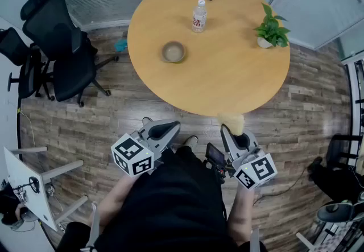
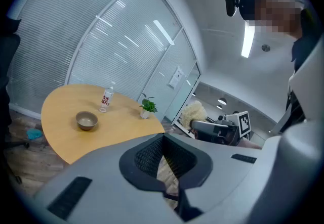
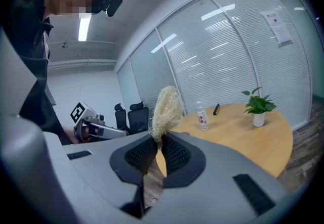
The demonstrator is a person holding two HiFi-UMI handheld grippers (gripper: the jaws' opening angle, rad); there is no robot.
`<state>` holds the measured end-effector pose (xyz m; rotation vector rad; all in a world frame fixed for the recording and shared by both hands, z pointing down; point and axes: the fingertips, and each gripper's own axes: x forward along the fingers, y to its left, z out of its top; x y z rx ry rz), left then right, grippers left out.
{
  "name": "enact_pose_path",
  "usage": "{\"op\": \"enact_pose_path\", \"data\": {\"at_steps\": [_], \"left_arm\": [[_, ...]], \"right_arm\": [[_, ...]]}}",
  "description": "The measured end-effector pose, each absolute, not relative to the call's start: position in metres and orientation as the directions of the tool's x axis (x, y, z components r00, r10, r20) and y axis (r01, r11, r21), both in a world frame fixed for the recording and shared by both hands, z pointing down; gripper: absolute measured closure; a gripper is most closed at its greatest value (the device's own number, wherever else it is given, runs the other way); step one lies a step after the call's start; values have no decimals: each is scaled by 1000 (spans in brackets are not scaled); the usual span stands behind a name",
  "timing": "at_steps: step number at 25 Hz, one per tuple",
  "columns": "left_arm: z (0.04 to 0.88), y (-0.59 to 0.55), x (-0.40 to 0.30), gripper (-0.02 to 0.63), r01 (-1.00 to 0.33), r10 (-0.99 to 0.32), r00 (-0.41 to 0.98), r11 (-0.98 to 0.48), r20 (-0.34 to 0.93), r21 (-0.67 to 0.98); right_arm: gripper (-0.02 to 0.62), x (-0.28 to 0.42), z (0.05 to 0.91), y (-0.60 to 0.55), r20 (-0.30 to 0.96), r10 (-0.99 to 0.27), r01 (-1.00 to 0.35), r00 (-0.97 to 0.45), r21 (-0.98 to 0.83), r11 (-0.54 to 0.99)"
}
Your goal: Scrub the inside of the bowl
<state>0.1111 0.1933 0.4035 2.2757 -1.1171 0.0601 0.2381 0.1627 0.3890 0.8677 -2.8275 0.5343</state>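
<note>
The right claw (image 3: 158,141) clamps a fluffy, straw-coloured fibre scrubber (image 3: 166,109), while the left claw (image 2: 163,139) is clenched empty.

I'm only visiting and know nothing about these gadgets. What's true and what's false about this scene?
1. The right gripper is clamped on a pale, fibrous scrubber. True.
2. The bowl sits on the floor. False: it sits on the round table.
3. The left gripper holds the bottle. False: its jaws are shut on nothing, and the bottle stands on the table.
4. A potted plant stands on the table. True.
5. The scrubber is inside the bowl. False: it is off the table, away from the bowl.
</note>
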Motion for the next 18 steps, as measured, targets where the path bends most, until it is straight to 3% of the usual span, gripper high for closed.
{"op": "enact_pose_path", "data": {"at_steps": [18], "left_arm": [[425, 197, 134, 595, -728, -713, 618, -357, 333, 586]], "right_arm": [[558, 255, 413, 168, 242, -481, -539, -843, -390, 747]]}}
